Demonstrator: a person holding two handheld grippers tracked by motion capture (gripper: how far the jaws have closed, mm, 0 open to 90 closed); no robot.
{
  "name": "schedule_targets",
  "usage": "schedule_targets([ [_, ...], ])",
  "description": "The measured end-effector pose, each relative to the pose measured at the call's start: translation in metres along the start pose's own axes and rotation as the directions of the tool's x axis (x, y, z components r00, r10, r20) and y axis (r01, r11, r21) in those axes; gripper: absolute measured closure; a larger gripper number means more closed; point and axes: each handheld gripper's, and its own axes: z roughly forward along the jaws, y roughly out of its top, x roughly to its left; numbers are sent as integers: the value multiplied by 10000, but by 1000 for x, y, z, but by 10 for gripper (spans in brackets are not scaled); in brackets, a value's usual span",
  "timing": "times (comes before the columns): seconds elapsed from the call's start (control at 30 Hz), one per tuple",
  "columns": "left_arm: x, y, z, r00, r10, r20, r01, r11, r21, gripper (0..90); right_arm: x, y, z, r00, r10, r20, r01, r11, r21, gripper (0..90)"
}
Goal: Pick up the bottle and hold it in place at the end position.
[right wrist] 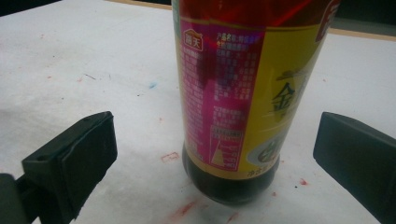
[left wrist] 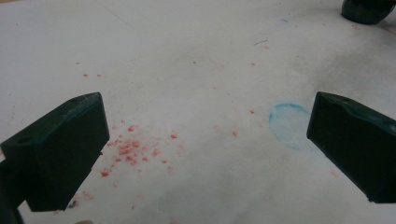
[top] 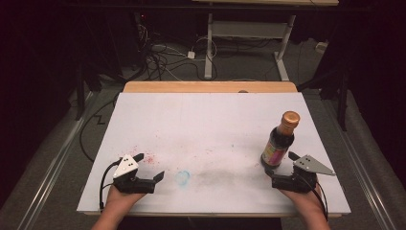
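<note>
A dark sauce bottle (top: 279, 141) with a copper cap and a yellow and magenta label stands upright on the white board (top: 206, 129), near its right front. My right gripper (top: 280, 167) sits just in front of it, open, its jaws apart on either side of the bottle's base without touching it. In the right gripper view the bottle (right wrist: 243, 93) rises close ahead of the wide gripper (right wrist: 215, 135). My left gripper (top: 149, 166) rests open at the left front with nothing between its jaws. The left gripper view shows the gripper (left wrist: 205, 116) over bare board.
Red specks (left wrist: 130, 151) and a faint blue ring (left wrist: 289, 126) stain the board beside the left gripper. The board lies on a wooden table (top: 210, 86). Beyond it are a dark floor with cables (top: 158, 57) and a desk frame (top: 249, 33).
</note>
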Motion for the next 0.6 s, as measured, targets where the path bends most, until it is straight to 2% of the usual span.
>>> schedule_targets([
  [0.6,0,2,-4,10000,-26,83,27,9999,-155,0,3,1,-4,10000,-47,75,48,9999,-156,3],
])
